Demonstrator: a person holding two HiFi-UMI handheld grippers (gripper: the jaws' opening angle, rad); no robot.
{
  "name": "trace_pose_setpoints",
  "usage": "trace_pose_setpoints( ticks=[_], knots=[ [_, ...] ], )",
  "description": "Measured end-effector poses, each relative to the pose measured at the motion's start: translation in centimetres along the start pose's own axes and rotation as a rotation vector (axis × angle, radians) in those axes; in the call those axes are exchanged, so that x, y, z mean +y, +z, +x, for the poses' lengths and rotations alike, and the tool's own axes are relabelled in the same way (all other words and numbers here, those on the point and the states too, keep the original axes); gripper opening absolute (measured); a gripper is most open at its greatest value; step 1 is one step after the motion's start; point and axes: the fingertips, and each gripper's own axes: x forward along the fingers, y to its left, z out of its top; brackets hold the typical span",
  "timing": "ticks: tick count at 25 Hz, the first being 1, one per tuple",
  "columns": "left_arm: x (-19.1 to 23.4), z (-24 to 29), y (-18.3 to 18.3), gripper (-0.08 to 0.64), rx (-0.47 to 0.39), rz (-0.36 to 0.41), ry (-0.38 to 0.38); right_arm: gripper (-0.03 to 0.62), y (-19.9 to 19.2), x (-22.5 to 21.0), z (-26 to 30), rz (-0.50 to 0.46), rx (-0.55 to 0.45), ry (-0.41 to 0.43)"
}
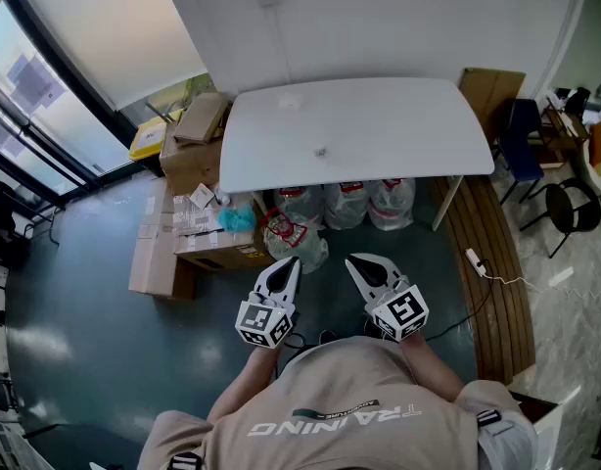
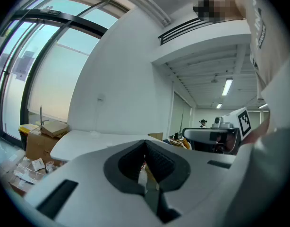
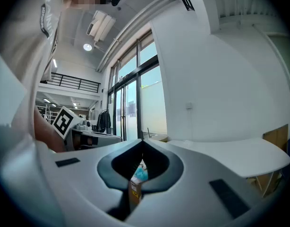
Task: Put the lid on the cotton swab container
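A white table (image 1: pixel 379 130) stands ahead of me, well out of reach. Near its middle lies one small grey object (image 1: pixel 320 151), too small to tell whether it is the cotton swab container or its lid. My left gripper (image 1: pixel 292 263) and right gripper (image 1: pixel 356 261) are held close to my body over the dark floor. Both are shut with nothing between the jaws. In the left gripper view the left gripper (image 2: pixel 145 144) points at the table (image 2: pixel 88 143) with its jaws together. In the right gripper view the right gripper (image 3: pixel 142 144) is likewise shut.
Cardboard boxes (image 1: pixel 193 145) are stacked left of the table, with more boxes (image 1: pixel 173 248) on the floor. Plastic bags (image 1: pixel 345 204) sit under the table. A wooden bench (image 1: pixel 491 262) with a power strip (image 1: pixel 474 258) lies at the right, chairs (image 1: pixel 565 213) beyond. Glass windows (image 1: pixel 26 135) run along the left.
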Motion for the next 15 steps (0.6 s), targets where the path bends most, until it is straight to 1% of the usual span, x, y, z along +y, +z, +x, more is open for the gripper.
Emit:
trace_pose_setpoints(
  ticks=[6, 9, 11, 15],
  knots=[
    [1.1, -0.2, 0.8, 0.012, -0.025, 0.009, -0.016, 0.018, 0.4, 0.1, 1.2, -0.016, 0.003, -0.030],
    [1.4, -0.3, 0.4, 0.012, -0.029, 0.004, -0.028, 0.018, 0.0, 0.3, 1.3, -0.024, 0.013, -0.052],
    [1.8, -0.3, 0.2, 0.012, -0.027, -0.001, -0.032, 0.018, -0.1, 0.1, 1.4, -0.007, 0.004, -0.072],
    [2.8, -0.6, -1.1, 0.012, -0.006, -0.025, -0.013, 0.018, -0.5, -0.3, 1.3, -0.005, 0.023, -0.087]
  ],
)
